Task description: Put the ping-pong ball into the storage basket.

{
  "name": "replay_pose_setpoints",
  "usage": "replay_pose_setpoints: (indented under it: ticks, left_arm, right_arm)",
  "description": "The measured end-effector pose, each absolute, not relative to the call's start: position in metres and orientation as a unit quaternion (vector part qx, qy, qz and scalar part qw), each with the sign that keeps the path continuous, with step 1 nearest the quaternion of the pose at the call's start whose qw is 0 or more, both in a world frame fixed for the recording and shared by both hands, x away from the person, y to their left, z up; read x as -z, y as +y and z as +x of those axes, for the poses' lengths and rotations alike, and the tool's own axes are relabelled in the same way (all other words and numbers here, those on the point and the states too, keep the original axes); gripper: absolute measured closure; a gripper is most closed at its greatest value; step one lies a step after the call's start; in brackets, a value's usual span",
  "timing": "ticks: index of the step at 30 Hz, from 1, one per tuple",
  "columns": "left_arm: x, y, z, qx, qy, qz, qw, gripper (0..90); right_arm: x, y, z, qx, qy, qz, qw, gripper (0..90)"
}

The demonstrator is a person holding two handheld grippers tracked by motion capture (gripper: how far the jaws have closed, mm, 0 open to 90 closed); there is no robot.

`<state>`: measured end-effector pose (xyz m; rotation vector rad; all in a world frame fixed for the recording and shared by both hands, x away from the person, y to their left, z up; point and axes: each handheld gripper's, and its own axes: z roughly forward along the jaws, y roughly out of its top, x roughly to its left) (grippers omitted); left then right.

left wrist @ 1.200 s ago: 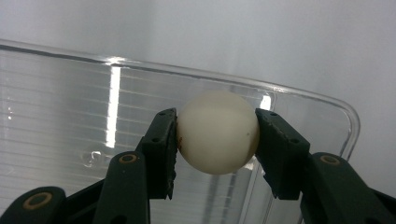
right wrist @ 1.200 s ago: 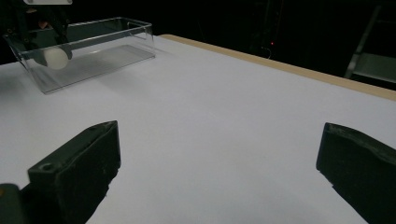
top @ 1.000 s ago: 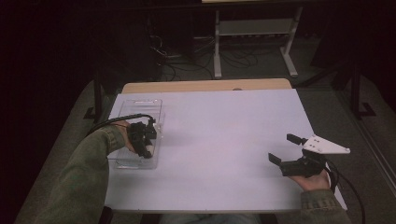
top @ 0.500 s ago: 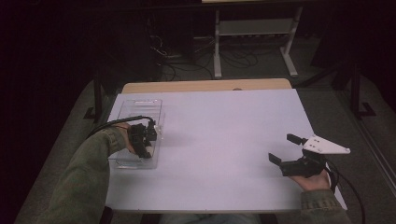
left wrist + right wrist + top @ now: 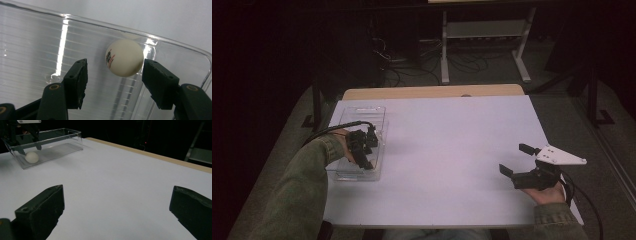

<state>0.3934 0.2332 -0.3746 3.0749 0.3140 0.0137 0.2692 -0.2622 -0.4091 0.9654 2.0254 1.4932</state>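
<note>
A white ball [image 5: 124,58] with a dark and red print lies on the ribbed floor of a clear plastic box [image 5: 362,108], close to a corner. My left gripper [image 5: 363,151] reaches down into that box at the table's left. It is open, and its own view shows the ball between the jaws, close against the right-hand one, with a wide gap to the other. The left gripper [image 5: 115,68] is not closed on the ball. My right gripper [image 5: 517,159] is open above the bare white table near the right front. From there the ball [image 5: 32,157] shows inside the box [image 5: 62,138].
The white tabletop [image 5: 452,145] has a wooden strip [image 5: 432,92] along its far edge. Behind it, on the dark floor, stand a metal rack [image 5: 484,30] and loose cables. A cable [image 5: 329,131] trails from the left gripper over the sleeve.
</note>
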Motion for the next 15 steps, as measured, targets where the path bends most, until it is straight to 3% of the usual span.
replay_pose_setpoints:
  ticks: [15]
  left_arm:
    - [0.358,0.234,0.389,-0.027,0.113,0.992,0.043,25.5]
  right_arm:
    - [0.409,-0.262,0.269,-0.540,0.733,0.349,0.221,0.0]
